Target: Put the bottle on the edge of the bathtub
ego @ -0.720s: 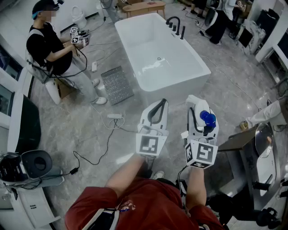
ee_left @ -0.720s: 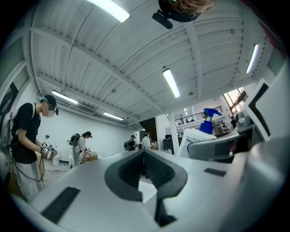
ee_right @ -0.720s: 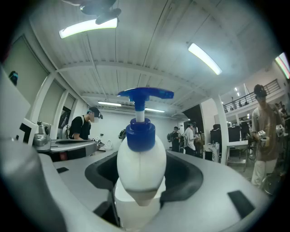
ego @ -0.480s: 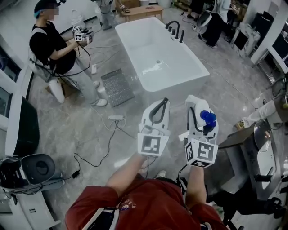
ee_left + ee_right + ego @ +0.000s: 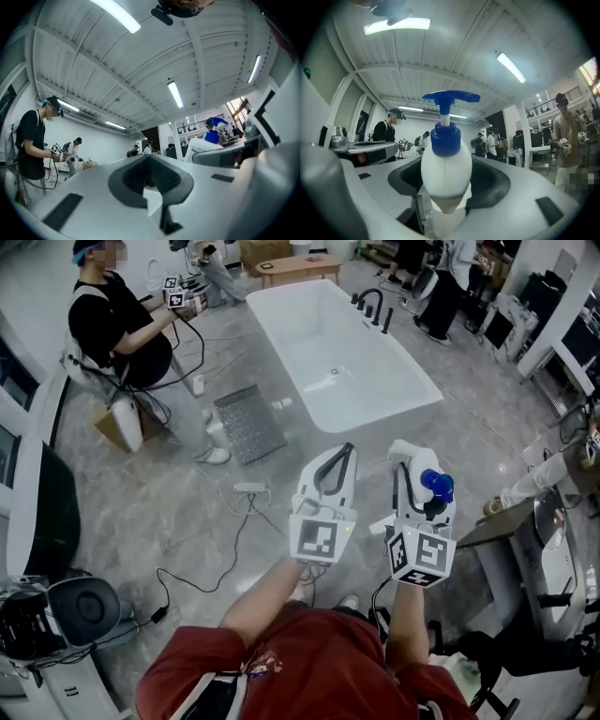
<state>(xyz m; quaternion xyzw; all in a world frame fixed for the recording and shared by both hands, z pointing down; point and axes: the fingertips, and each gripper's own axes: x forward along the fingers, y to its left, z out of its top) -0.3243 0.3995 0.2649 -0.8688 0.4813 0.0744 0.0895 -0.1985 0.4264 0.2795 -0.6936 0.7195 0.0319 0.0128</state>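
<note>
In the head view a white bathtub (image 5: pixel 366 418) stands on the grey floor, ahead of both grippers and some way off. My right gripper (image 5: pixel 412 461) is shut on a white pump bottle (image 5: pixel 435 486) with a blue pump head, held upright above the floor. In the right gripper view the bottle (image 5: pixel 446 164) fills the middle, with the right gripper (image 5: pixel 449 197) clamped round its body. My left gripper (image 5: pixel 344 450) hangs beside it on the left, shut with nothing in it. Its jaws meet at the tip in the left gripper view, where the left gripper (image 5: pixel 149 157) shows below the bottle (image 5: pixel 213 135) off to the right.
A black faucet (image 5: pixel 375 304) stands at the tub's far end. A metal grate (image 5: pixel 248 423), a power strip (image 5: pixel 248 487) and cables lie left of the tub. A seated person (image 5: pixel 117 329) is at the upper left. Fixtures (image 5: pixel 75 606) and equipment (image 5: pixel 553 549) stand at both sides.
Both grippers keep the same pose, with the bottle still held. The head view has shifted a little, so the tub sits slightly further right in it.
</note>
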